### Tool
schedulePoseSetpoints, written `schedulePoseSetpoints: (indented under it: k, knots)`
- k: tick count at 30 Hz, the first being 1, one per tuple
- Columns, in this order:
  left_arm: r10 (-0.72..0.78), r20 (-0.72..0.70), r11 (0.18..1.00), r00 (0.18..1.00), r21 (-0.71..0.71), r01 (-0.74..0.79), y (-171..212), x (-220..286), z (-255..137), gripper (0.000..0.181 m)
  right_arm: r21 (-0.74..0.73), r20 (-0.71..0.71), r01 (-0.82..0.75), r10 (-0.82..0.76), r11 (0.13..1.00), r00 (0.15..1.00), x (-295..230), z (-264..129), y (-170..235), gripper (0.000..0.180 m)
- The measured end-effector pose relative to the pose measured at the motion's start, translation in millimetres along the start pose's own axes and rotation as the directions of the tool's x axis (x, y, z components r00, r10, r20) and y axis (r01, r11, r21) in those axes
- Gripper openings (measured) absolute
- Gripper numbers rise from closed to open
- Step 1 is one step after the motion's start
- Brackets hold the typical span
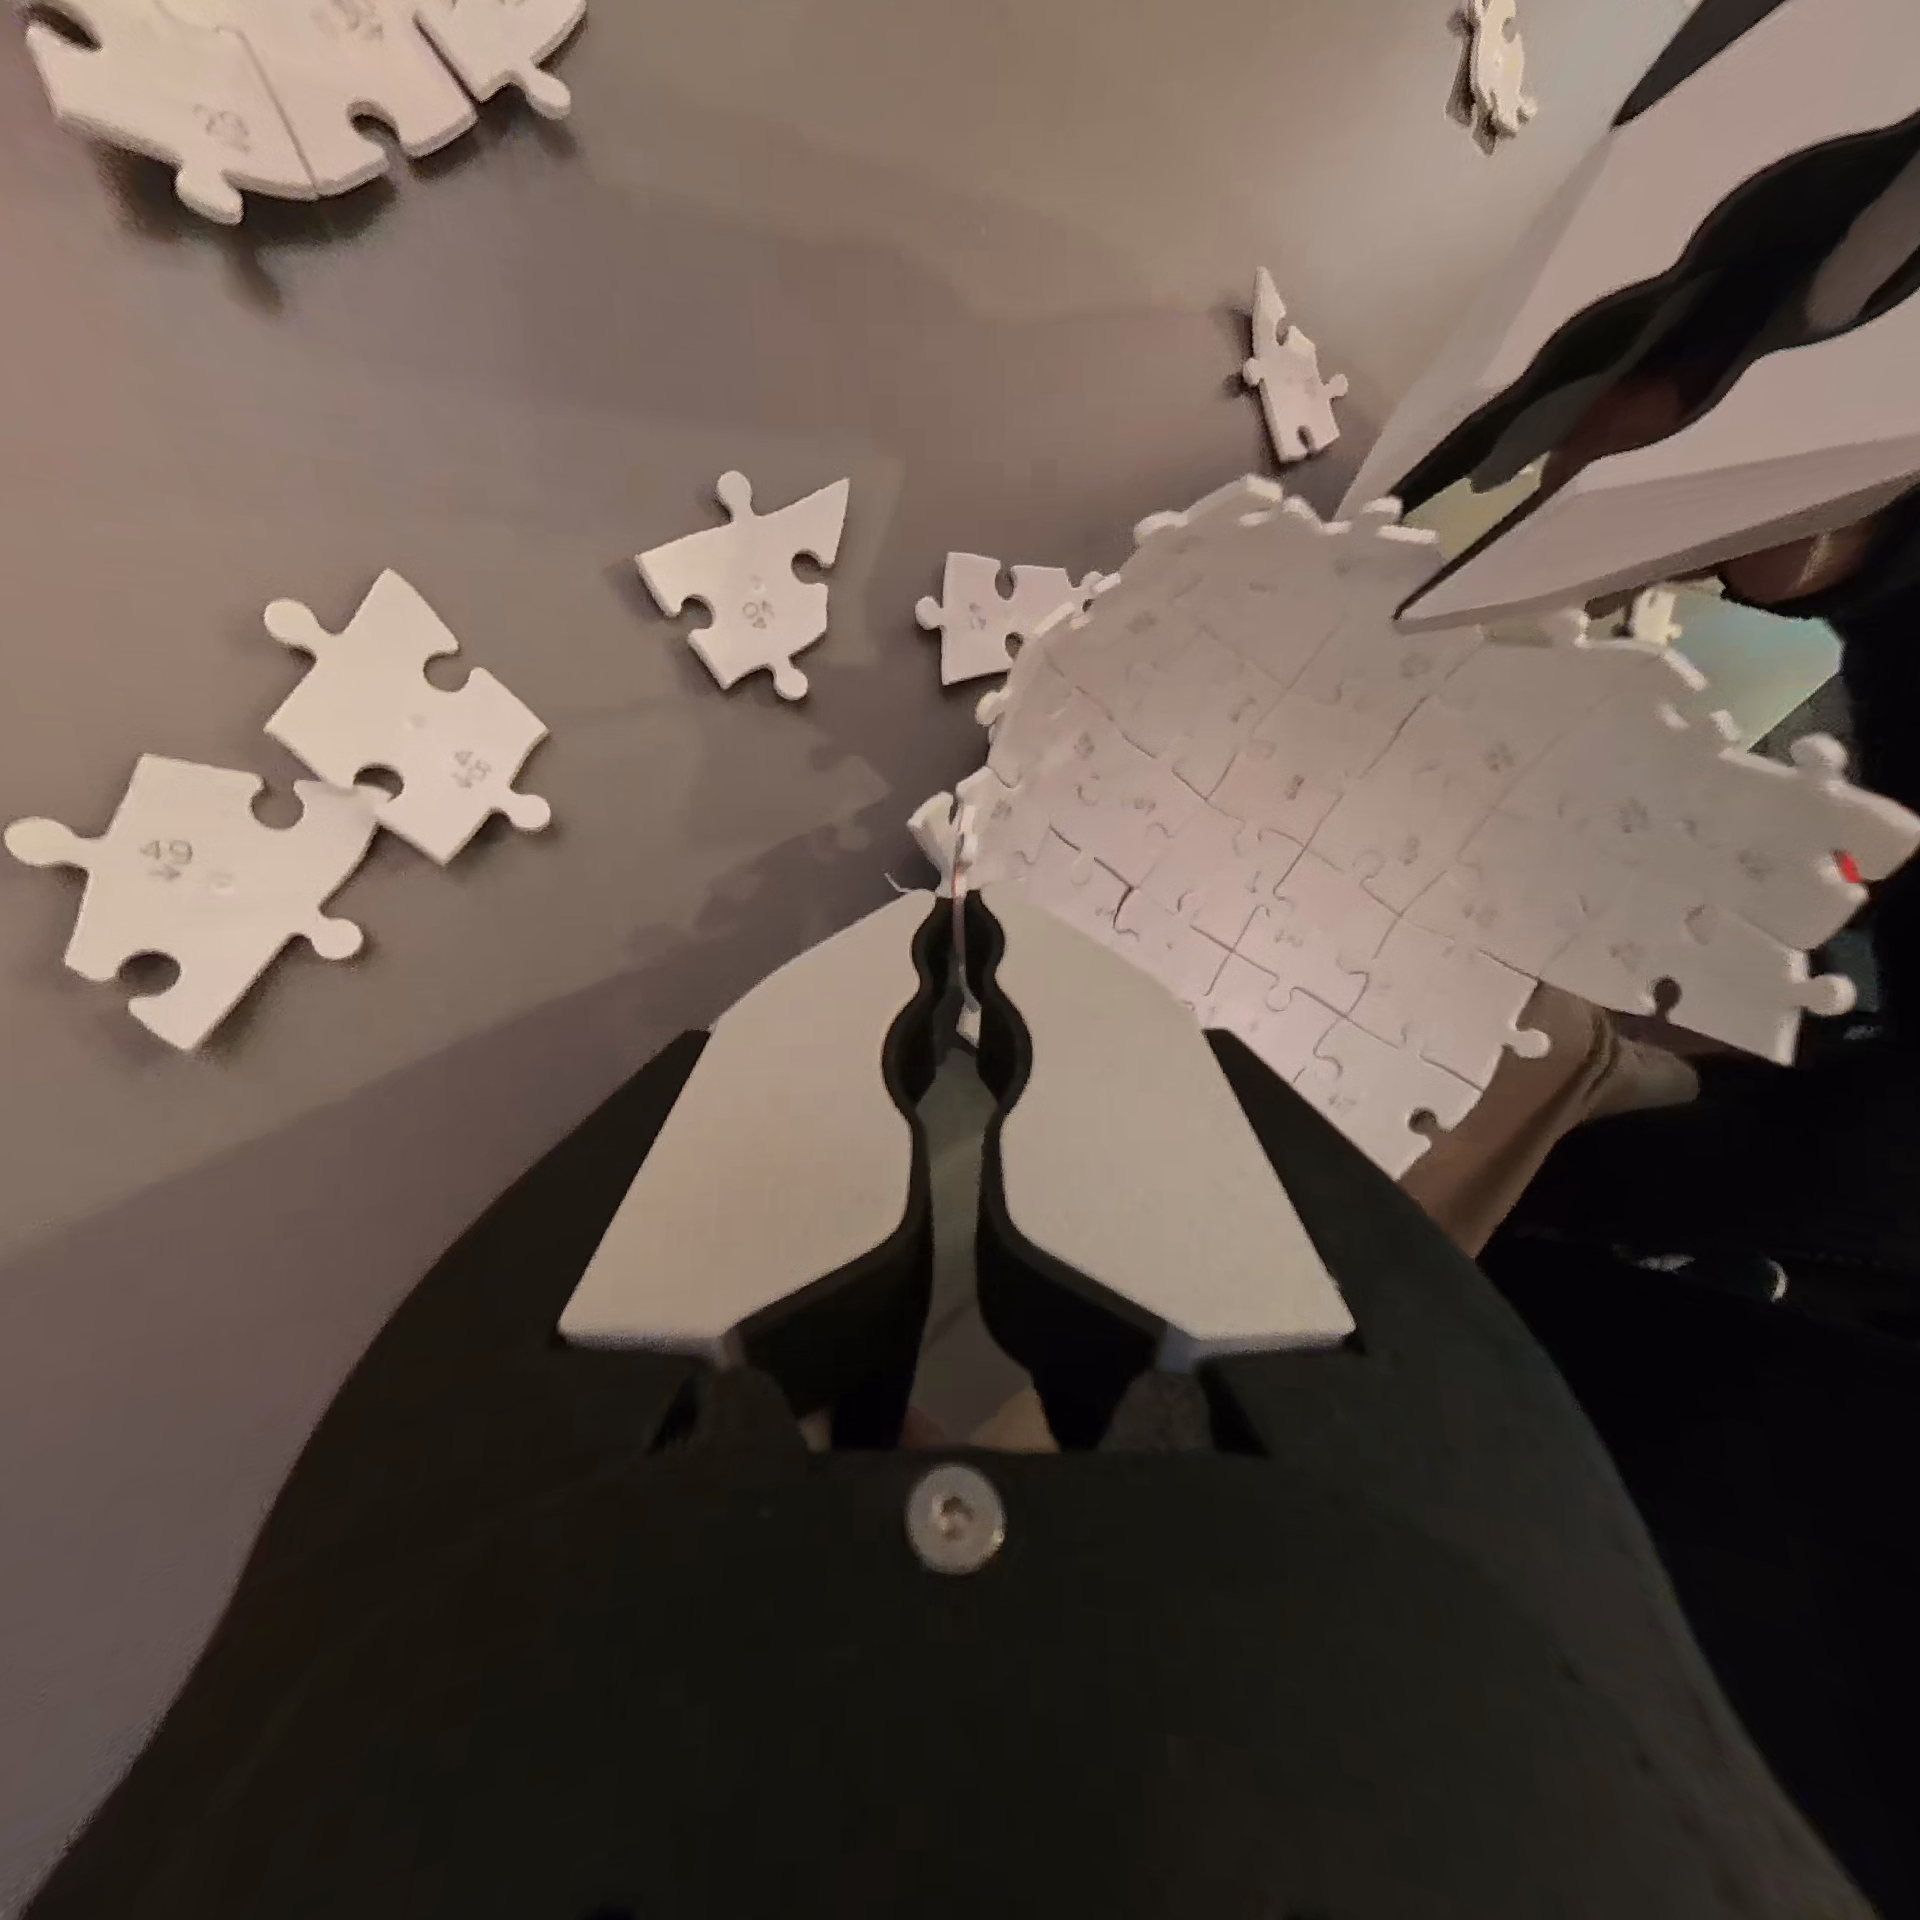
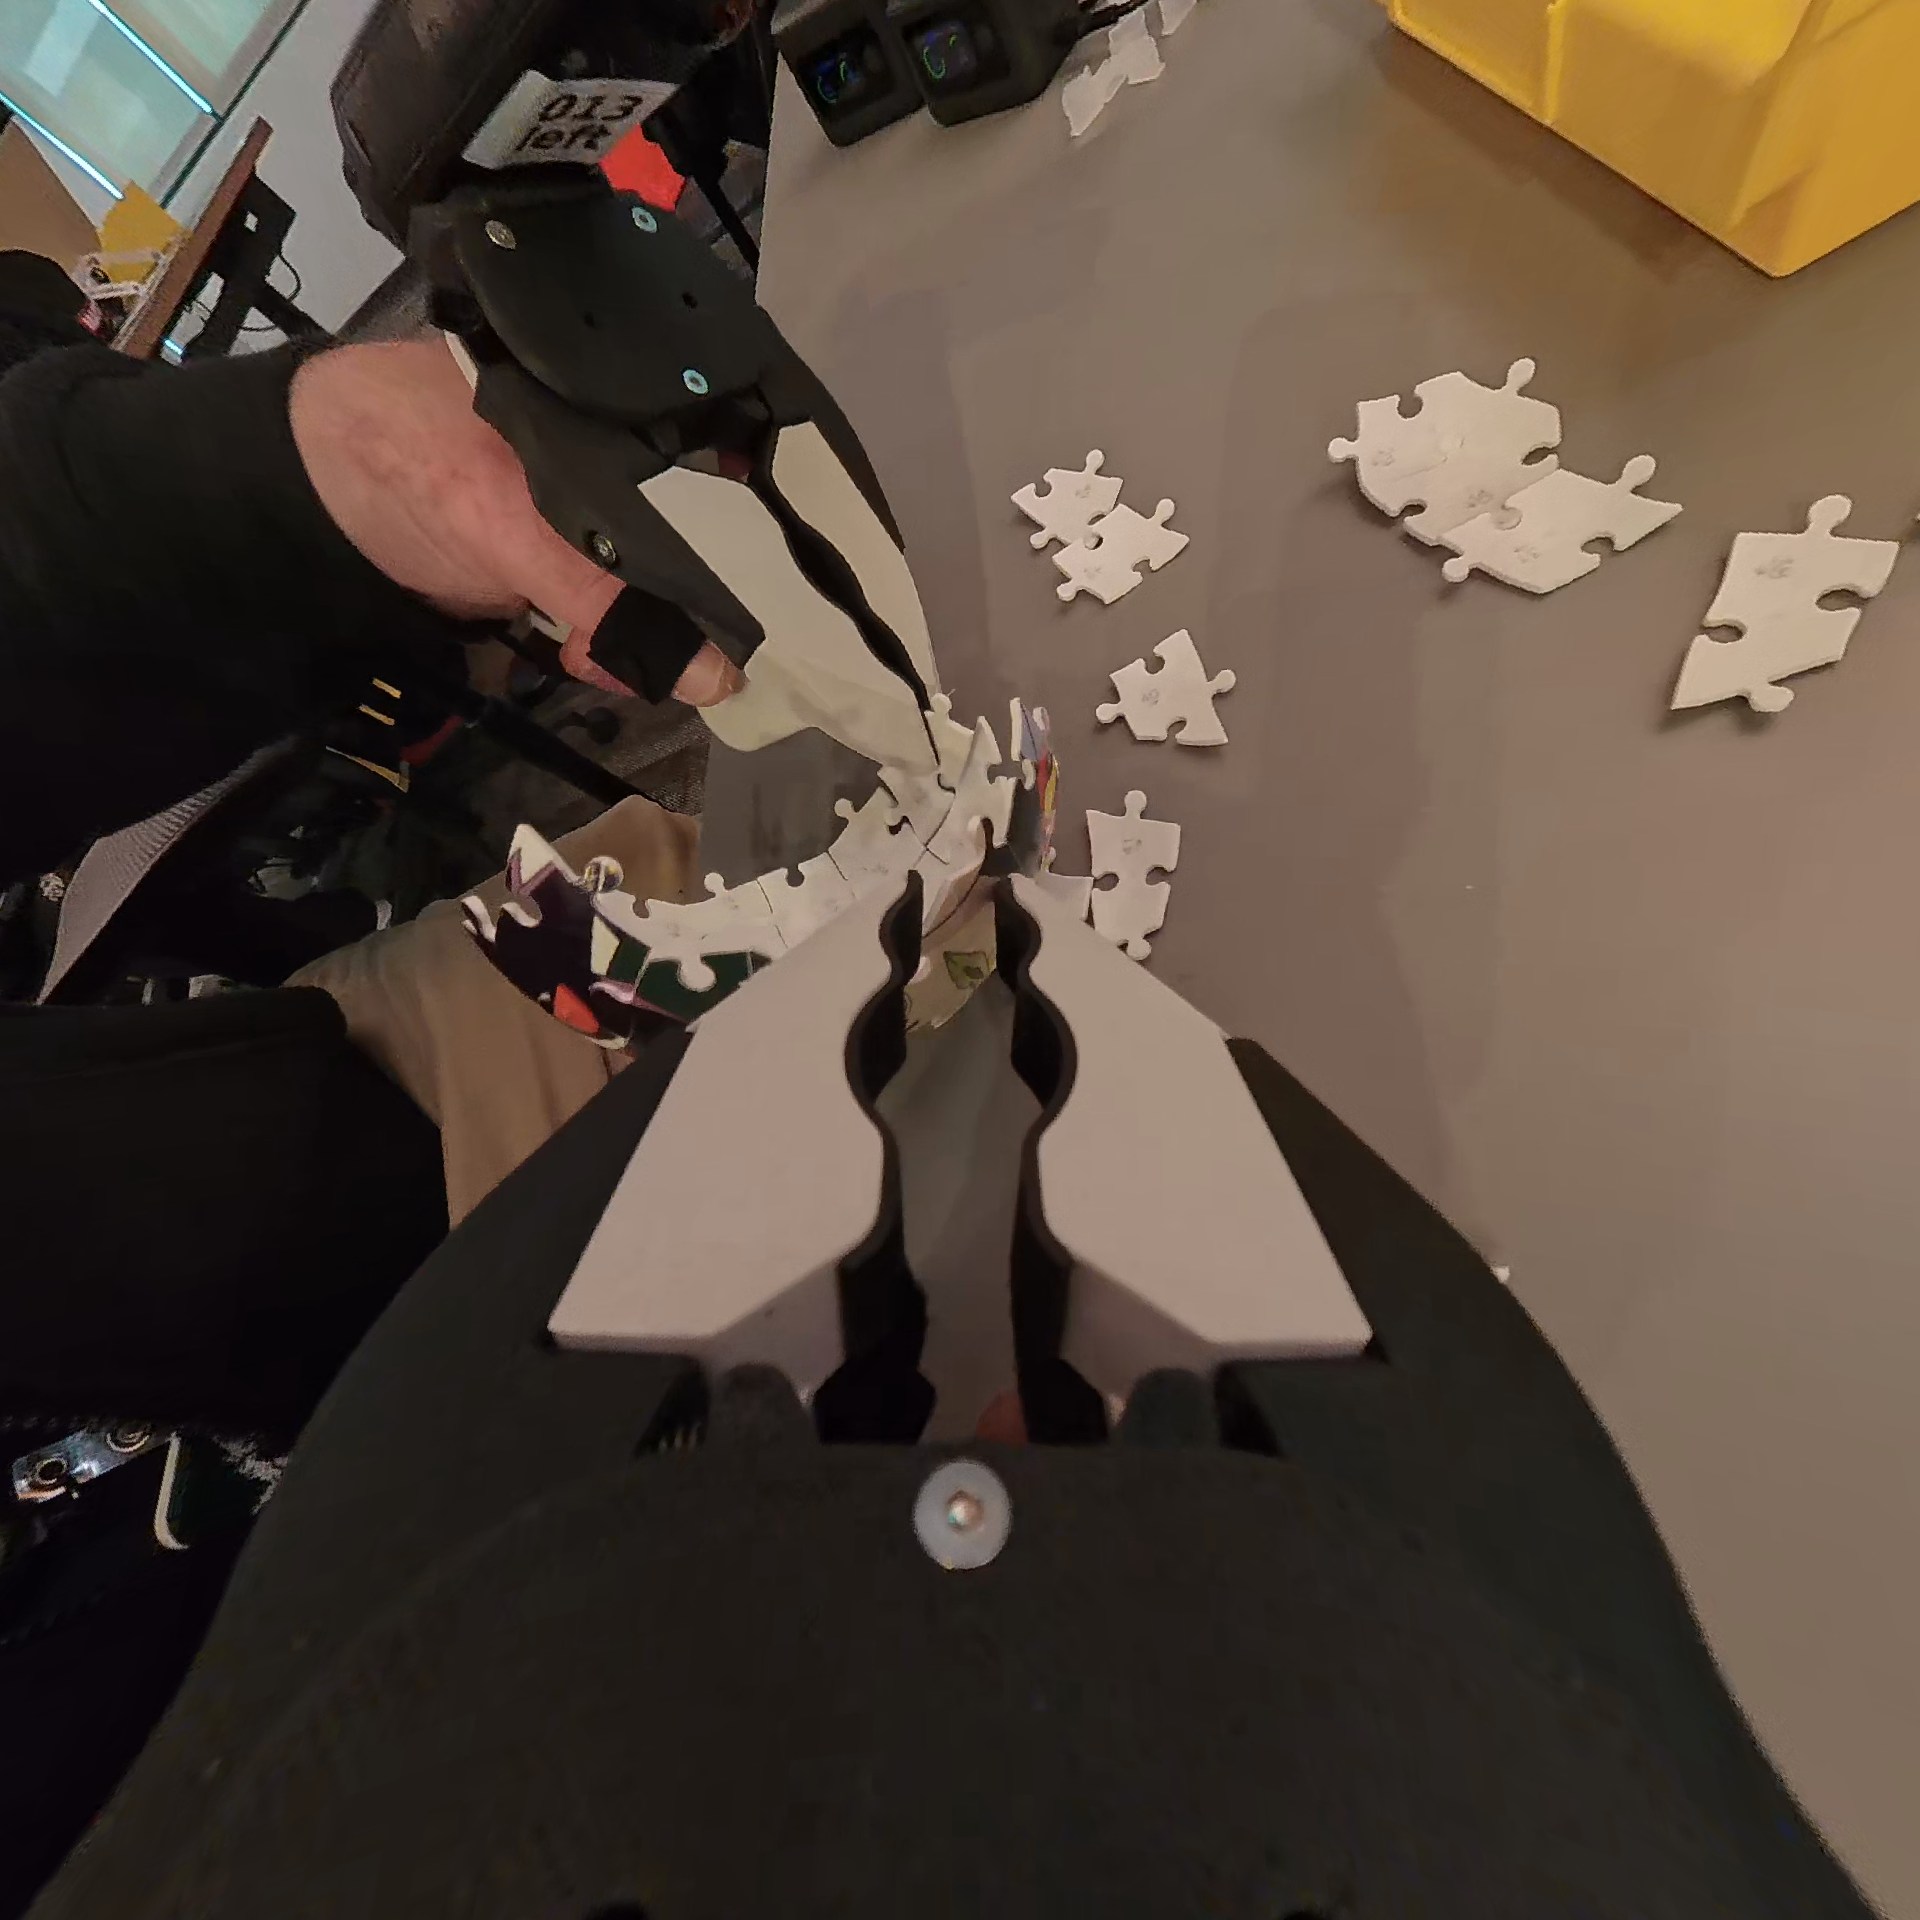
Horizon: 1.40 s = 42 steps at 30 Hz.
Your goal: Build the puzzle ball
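The partly built puzzle ball [image 1: 1403, 831] is a curved shell of joined pieces, white inside and coloured outside, held in the air over the table's edge. My left gripper [image 1: 956, 920] is shut on its left rim. The right wrist view shows the left gripper [image 2: 925, 727] pinching the far rim of the shell [image 2: 831, 894]. My right gripper [image 2: 958, 888] has its jaws a narrow gap apart, with the shell's near rim between them. The left wrist view shows the right gripper [image 1: 1382, 566] clamped over the upper rim.
Loose white pieces lie on the grey table [image 1: 623, 343]: a pair [image 1: 416, 717], a single [image 1: 753, 592], a joined group [image 1: 301, 94], and more in the right wrist view [image 2: 1169, 691]. A yellow box [image 2: 1662, 104] and black devices [image 2: 914, 62] stand at the back. A person's hand [image 2: 416, 488] holds the left gripper. Tip to tip, the grippers are about 8 cm apart.
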<state>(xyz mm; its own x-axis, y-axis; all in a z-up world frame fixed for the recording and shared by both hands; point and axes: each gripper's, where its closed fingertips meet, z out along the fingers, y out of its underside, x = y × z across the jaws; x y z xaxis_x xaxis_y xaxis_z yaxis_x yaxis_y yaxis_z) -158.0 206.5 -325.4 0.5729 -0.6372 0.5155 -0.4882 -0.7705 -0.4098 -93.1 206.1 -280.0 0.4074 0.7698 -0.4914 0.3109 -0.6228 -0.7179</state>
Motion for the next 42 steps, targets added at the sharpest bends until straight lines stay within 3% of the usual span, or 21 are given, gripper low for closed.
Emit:
schedulePoseSetpoints:
  k: [14,31,42]
  knots:
    - [-0.213,-0.092,0.965,0.973,0.134,0.224,1.2,-3.3,4.5,0.002,0.04,0.011,-0.046,0.046,0.998,0.999,-2.7,1.5,-1.5,0.012]
    - [-0.28,-0.101,0.925,0.955,0.237,0.297,0.8,-10.7,7.9,0.006,0.067,0.025,-0.098,0.096,0.993,0.995,4.6,0.8,-0.6,0.012]
    - [-0.251,-0.071,0.932,0.965,0.25,0.261,2.0,-10.3,8.0,0.006,0.076,0.033,-0.121,0.119,0.99,0.992,7.4,0.6,0.1,0.012]
